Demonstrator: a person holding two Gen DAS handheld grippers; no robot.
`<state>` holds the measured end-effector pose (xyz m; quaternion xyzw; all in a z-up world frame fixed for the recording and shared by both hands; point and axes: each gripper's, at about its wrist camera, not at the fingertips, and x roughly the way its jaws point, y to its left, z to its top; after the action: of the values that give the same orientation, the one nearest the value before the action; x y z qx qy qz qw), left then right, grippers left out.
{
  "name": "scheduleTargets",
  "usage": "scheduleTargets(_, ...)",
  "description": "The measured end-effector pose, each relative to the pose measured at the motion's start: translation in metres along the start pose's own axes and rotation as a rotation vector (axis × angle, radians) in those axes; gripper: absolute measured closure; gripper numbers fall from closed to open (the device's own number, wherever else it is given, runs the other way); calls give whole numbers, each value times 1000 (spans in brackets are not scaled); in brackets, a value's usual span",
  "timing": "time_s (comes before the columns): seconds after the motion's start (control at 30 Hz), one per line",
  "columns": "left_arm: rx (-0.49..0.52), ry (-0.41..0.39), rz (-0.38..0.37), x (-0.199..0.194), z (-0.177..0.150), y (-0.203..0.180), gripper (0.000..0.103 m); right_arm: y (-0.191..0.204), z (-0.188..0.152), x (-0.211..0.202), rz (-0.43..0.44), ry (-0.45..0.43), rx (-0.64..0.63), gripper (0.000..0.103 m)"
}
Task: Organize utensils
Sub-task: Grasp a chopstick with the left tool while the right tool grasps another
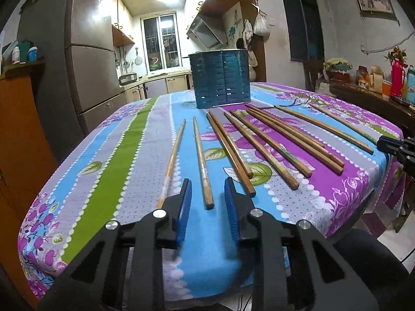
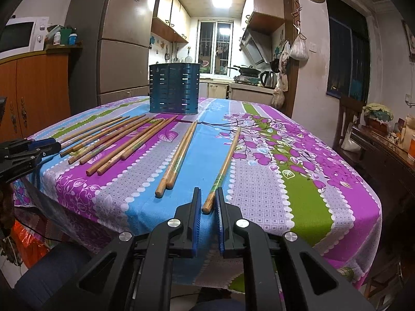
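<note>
Several wooden chopsticks lie fanned on a flowered tablecloth (image 1: 109, 181). A blue slotted utensil holder (image 1: 220, 77) stands upright at the far side; it also shows in the right wrist view (image 2: 174, 90). My left gripper (image 1: 207, 184) is open, its blue pads either side of the near end of one chopstick (image 1: 202, 160), not touching it. My right gripper (image 2: 208, 193) is open with a narrower gap, its tips flanking the near end of the rightmost chopstick (image 2: 223, 165). A pair of chopsticks (image 2: 179, 158) lies just left of it.
The table's near edge (image 2: 233, 272) runs just in front of both grippers. A fridge (image 2: 124, 39) and wooden cabinet (image 2: 33, 88) stand to the left. A dark side table (image 1: 376, 98) with bottles is at the right. The left gripper shows in the right wrist view (image 2: 31, 147).
</note>
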<state>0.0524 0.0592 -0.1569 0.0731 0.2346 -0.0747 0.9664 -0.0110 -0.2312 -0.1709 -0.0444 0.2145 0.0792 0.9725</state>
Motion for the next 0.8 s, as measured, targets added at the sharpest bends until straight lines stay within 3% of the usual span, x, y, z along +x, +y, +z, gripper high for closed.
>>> scheduleTargets(0.2, 4, -25, 9, -1, -5, -2, 81, 0, -1, -2, -10, -6, -15, 90)
scheduleTargets(0.43, 4, -46, 0, -5, -7, -8, 95, 1, -3, -4, -21, -10, -9, 90)
scheduleTargets(0.8, -2, -88, 20, -16, 6, -4, 97, -2, 9, -16, -32, -68, 17, 94)
